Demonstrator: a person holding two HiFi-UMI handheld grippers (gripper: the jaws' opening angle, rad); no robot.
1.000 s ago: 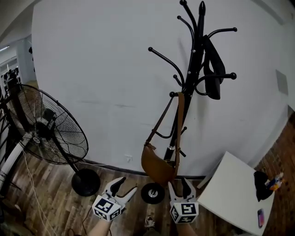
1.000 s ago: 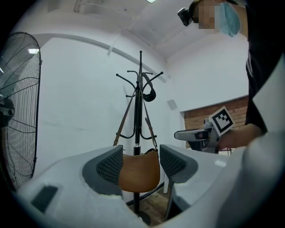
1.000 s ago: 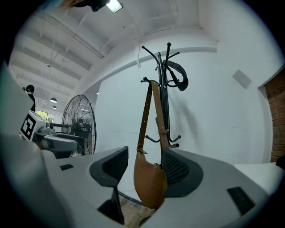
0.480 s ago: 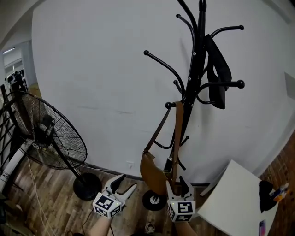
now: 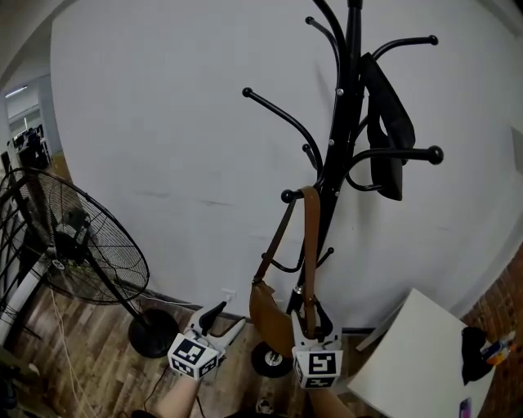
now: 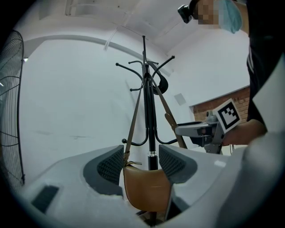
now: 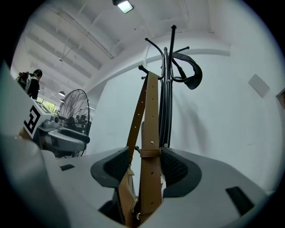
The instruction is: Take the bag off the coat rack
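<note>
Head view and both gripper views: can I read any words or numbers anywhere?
None can be read in any view.
The left gripper and right gripper carry only black-and-white square patterns, not letters.
The brown bag shows no label.

Soft, even indoor light; ceiling lamp (image 7: 124, 5) glares in right gripper view. Faint shadow of coat rack (image 7: 165, 89) on white wall (image 7: 231, 111). Fisheye bending, black vignette at edges; near foreground blurred.
</note>
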